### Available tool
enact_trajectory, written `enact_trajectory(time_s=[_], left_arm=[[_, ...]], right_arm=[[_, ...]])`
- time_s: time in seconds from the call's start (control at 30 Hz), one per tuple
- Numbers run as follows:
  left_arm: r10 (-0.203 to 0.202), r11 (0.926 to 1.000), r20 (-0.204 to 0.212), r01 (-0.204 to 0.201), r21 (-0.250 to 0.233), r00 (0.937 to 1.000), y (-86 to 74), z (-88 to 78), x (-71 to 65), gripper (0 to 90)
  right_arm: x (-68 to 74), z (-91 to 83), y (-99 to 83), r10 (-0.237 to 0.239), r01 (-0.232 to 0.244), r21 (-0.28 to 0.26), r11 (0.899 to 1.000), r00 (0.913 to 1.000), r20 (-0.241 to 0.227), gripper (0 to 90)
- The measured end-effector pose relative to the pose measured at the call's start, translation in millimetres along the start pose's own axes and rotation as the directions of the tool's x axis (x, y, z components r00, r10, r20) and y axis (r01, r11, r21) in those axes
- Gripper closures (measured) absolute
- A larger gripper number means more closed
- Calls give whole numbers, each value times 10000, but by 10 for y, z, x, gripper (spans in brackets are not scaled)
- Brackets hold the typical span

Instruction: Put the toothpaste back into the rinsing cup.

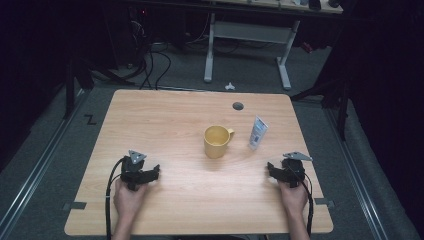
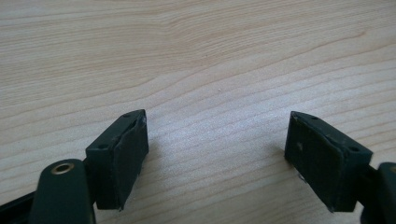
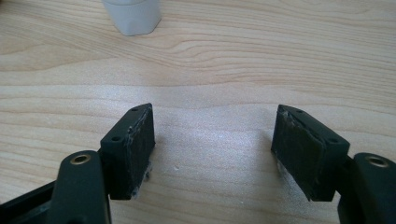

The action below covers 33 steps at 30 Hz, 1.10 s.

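Two tools wide open (empty), left tool [image 1: 156, 172], right tool [image 1: 270, 167]

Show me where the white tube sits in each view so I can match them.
High view: tube stands right of the yellow mug, ahead of the right gripper.
Right gripper view: its white cap end at the top edge, left of centre.
Left gripper view: bare wood between the jaws.
Shared landmark: the wooden table.
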<state>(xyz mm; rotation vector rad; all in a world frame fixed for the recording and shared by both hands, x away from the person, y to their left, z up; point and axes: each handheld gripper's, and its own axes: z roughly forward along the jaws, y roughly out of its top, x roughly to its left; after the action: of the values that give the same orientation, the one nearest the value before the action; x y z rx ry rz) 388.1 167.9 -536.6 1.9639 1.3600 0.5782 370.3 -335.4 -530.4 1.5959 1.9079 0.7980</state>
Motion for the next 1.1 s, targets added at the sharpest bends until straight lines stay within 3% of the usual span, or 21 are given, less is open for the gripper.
enact_trajectory(time_s=[0.93, 1.1], left_arm=[[-7, 10000, -5, 7, -7, 10000, -1, -1, 0, 219], [-9, 10000, -4, 9, -9, 10000, -1, -1, 0, 219]], right_arm=[[24, -32, 3, 2, -1, 87, 10000, 9998, -189, 330], [53, -99, 12, -99, 92, -217, 9997, 9995, -309, 342]])
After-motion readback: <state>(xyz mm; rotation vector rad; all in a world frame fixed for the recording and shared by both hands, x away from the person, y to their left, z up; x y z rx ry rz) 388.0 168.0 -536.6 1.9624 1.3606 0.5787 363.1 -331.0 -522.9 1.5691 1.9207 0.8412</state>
